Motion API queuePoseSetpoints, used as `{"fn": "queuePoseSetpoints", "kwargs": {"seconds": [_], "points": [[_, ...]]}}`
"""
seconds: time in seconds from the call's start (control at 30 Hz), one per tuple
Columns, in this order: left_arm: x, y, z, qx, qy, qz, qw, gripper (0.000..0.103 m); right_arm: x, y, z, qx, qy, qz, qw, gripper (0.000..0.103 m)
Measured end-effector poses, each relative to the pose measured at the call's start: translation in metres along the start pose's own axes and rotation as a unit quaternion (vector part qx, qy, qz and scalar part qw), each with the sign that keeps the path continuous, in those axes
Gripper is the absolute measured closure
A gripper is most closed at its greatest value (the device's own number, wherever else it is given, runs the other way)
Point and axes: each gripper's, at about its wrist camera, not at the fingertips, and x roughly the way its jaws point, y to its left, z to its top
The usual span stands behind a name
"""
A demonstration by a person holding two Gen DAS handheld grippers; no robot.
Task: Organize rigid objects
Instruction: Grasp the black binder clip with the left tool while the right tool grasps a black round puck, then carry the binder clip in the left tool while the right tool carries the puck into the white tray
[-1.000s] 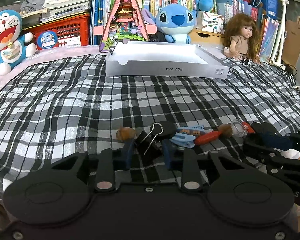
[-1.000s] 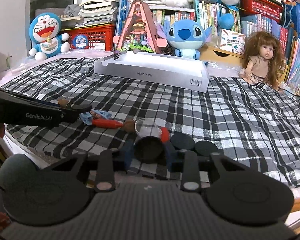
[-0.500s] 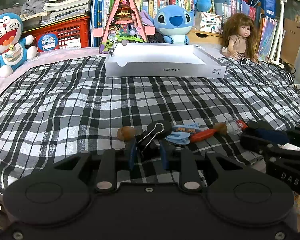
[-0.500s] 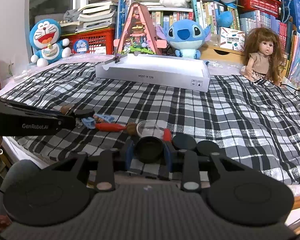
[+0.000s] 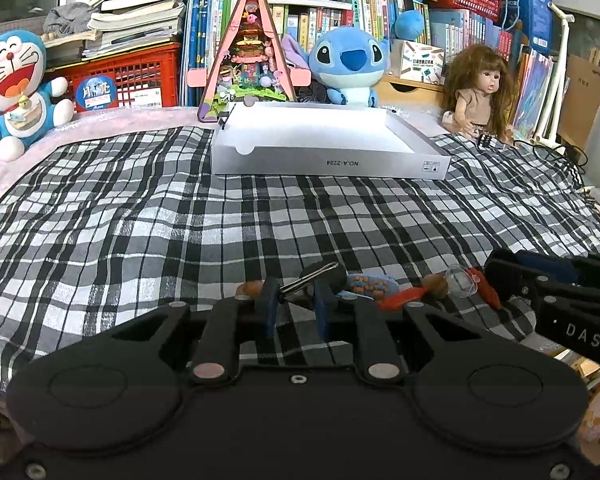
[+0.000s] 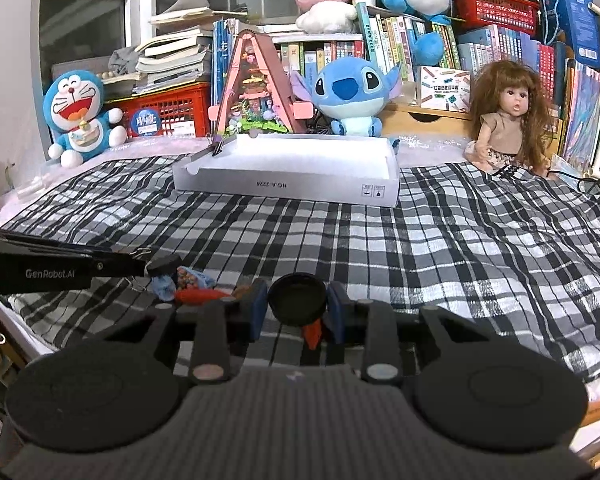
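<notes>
Nearest to me, my left gripper [image 5: 296,307] is clamped on a black binder clip [image 5: 300,286], its blue pads pressing the clip's body while the wire handle [image 5: 314,273] sticks up and to the right between them. My right gripper [image 6: 297,307] is closed around a round black cap [image 6: 297,298], held upright between its blue fingers, with an orange-red piece [image 6: 313,334] showing just below it.

Just beyond my left fingertips, a small pile lies on the checked blanket [image 5: 180,220]: a brown nut-like piece [image 5: 247,289] at the left, a blue patterned clip [image 5: 370,283], an orange-red stick [image 5: 400,299], and a clear plastic cup [image 5: 462,280] lying on its side next to my right gripper's black arm [image 5: 560,292]. From the right wrist view the same pile sits to the left, beside my left gripper's arm [image 6: 52,272], and a second black cap [image 6: 163,265] rests at its tip.

Farther out, well apart from the pile, an open white box [image 5: 324,164] sits on the blanket, with a small clip [image 6: 217,148] on its far left corner. Behind it stand a Doraemon plush [image 5: 14,92], a pink triangular toy house [image 5: 249,60], a Stitch plush [image 5: 350,66] and a doll [image 5: 480,92] against the bookshelves [image 5: 480,28].
</notes>
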Motion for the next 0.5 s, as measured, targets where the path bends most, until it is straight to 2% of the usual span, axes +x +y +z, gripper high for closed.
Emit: {"fn": "queuePoseSetpoints", "kwargs": {"seconds": [0.37,0.5], "points": [[0.007,0.0,-0.008,0.0,0.013,0.009,0.9999,0.084,0.002,-0.003,-0.002,0.011,0.006,0.0,1.0,0.065],[0.015,0.001,-0.013,-0.005,0.024,0.012,0.9996,0.08,0.003,-0.003,-0.003,0.015,0.01,0.0,1.0,0.065]]}}
